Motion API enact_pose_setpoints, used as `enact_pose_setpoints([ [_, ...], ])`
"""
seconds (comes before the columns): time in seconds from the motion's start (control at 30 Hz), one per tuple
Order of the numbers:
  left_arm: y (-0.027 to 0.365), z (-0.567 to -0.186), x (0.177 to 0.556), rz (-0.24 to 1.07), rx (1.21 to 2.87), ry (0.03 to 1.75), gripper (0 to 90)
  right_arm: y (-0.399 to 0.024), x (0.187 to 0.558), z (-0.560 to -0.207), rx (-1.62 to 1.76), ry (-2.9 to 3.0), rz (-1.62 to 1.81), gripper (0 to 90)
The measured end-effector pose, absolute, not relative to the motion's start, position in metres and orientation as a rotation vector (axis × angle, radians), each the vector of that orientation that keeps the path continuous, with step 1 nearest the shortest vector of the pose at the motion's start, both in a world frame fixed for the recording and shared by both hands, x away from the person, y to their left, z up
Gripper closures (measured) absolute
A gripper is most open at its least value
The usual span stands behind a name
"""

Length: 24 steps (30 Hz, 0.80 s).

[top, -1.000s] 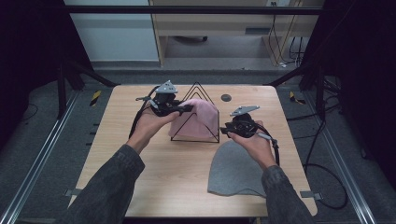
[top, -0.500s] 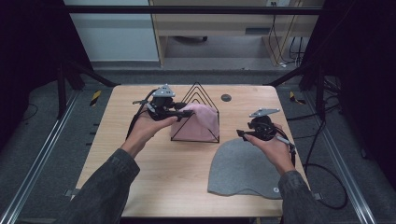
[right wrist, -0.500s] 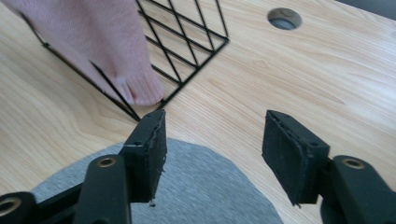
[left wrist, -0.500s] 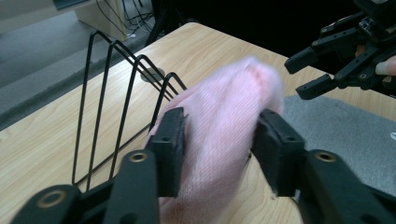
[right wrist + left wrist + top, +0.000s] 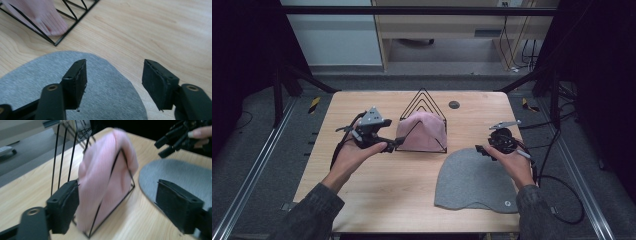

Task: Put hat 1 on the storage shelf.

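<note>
Both grippers have drawn outward from the pink beanie point(image 5: 422, 131). Left gripper point(image 5: 393, 145), jaws just opened and empty, sits just beside the wire rack point(image 5: 424, 102), where that beanie stands upright, crown up. Right gripper point(image 5: 480, 149), released with nothing between its jaws, hovers over the crown edge of the grey beanie point(image 5: 474, 180), lying flat with its long axis toward the person. A small dark disc point(image 5: 454, 104) lies beyond the rack.

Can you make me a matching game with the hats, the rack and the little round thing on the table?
Things:
1. pink hat
2. grey hat
3. wire rack
4. round disc

Places:
A. lying flat on the table
B. hanging over the rack
C. near the table's far edge, behind the rack
D. standing mid-table, black

Pairs: 1-B, 2-A, 3-D, 4-C
</note>
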<state>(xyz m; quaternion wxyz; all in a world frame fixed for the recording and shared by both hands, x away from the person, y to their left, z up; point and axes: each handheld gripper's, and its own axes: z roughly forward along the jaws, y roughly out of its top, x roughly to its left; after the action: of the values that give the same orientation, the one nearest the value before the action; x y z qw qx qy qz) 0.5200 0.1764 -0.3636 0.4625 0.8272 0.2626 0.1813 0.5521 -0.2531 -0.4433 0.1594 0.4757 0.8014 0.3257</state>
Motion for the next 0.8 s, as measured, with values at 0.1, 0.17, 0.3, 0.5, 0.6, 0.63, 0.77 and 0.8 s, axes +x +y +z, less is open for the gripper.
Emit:
enact_pose_setpoints([
  [0.1, 0.185, -0.372, 0.512, 0.443, 2.039, 0.659, 12.4, -0.255, 0.554, -0.450, 1.387, 2.301, 0.915, 40.4],
  [0.17, 0.193, -0.382, 0.506, 0.433, 2.044, 0.686, 11.6, -0.256, 0.556, -0.457, 1.405, 2.318, 0.900, 42.2],
  [0.3, 0.210, -0.401, 0.495, 0.432, 2.072, 0.724, 11.3, -0.257, 0.562, -0.468, 1.439, 2.324, 0.879, 41.8],
  [0.5, 0.240, -0.426, 0.475, 0.421, 2.076, 0.796, 11.3, -0.257, 0.565, -0.477, 1.460, 2.343, 0.834, 40.0],
  [0.6, 0.247, -0.430, 0.470, 0.426, 2.078, 0.809, 11.2, -0.256, 0.565, -0.480, 1.462, 2.346, 0.820, 40.1],
  [0.63, 0.253, -0.433, 0.465, 0.428, 2.087, 0.817, 11.2, -0.254, 0.564, -0.481, 1.461, 2.358, 0.811, 40.4],
  [0.77, 0.263, -0.442, 0.459, 0.436, 2.110, 0.837, 11.3, -0.254, 0.563, -0.483, 1.451, 2.374, 0.784, 44.2],
  [0.8, 0.266, -0.444, 0.458, 0.441, 2.118, 0.843, 11.3, -0.253, 0.563, -0.484, 1.442, 2.374, 0.781, 45.4],
])
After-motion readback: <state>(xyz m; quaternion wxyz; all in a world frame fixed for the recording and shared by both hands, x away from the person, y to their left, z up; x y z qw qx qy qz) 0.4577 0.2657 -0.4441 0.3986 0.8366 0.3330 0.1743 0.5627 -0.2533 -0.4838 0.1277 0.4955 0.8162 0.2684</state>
